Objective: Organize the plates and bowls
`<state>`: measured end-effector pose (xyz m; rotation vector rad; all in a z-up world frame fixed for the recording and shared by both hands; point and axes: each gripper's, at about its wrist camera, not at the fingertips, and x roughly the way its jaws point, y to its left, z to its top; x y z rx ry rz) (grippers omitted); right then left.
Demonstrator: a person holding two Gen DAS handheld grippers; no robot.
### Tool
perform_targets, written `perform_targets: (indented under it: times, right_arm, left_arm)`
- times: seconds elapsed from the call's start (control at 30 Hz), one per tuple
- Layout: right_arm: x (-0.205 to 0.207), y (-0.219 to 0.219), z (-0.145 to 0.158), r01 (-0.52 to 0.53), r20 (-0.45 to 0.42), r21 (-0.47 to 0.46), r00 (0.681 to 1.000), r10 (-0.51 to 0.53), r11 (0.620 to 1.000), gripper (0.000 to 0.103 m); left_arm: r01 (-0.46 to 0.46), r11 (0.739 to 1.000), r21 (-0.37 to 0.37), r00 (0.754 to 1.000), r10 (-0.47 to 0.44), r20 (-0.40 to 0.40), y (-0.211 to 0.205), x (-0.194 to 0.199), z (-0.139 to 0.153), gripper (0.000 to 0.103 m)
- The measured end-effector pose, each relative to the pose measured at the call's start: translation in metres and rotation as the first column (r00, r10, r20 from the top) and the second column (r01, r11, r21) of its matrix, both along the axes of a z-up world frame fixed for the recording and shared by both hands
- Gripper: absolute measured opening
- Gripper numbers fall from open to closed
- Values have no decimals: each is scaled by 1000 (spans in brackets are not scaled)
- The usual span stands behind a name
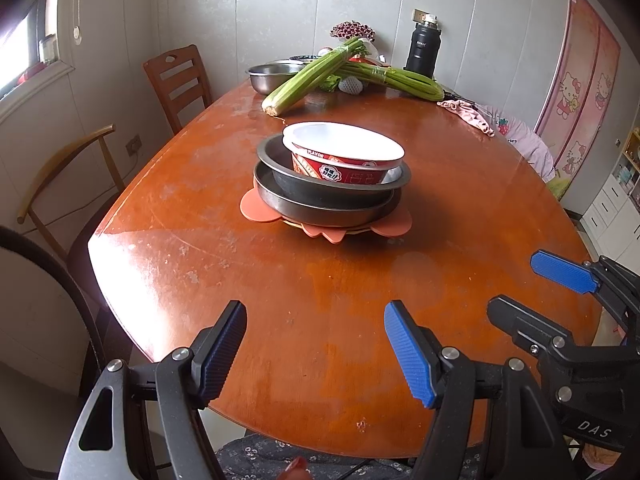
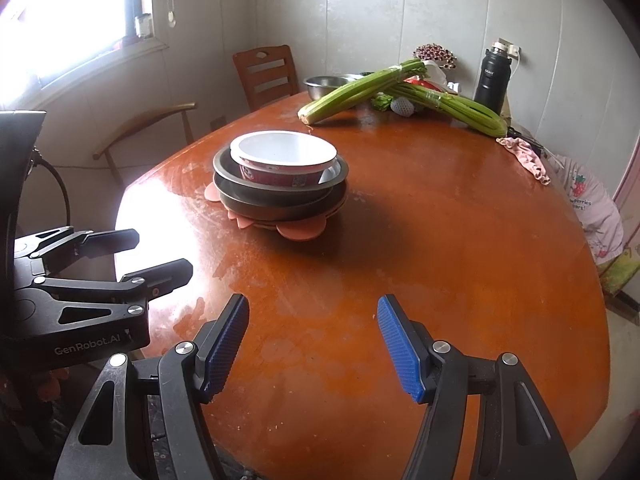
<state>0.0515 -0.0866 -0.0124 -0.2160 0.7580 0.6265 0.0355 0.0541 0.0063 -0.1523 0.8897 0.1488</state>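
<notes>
A stack stands mid-table: a red-and-white instant-noodle bowl [image 1: 344, 156] sits in a dark metal pan [image 1: 280, 160], which rests in a wider dark metal pan [image 1: 316, 210] on orange flower-shaped plates [image 1: 256, 208]. The stack also shows in the right wrist view, with the bowl [image 2: 284, 160] on top. My left gripper [image 1: 314, 348] is open and empty above the near table edge, well short of the stack. My right gripper [image 2: 312, 344] is open and empty beside it, and shows in the left wrist view [image 1: 532, 292].
A steel bowl [image 1: 268, 76], celery bunches [image 1: 308, 76], a black flask [image 1: 424, 48] and pink cloth [image 1: 468, 114] lie at the far end of the brown table [image 1: 320, 320]. Two wooden chairs [image 1: 180, 80] stand to the left by the wall.
</notes>
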Motion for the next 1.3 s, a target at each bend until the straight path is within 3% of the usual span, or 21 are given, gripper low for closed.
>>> perform_targets:
  times: [1.3]
  right_arm:
    - [2,-3,-3,30,-11,-10,999,-30,999,69]
  left_arm:
    - [-2,1000,2,1000,2,-14,1,3,-7,71]
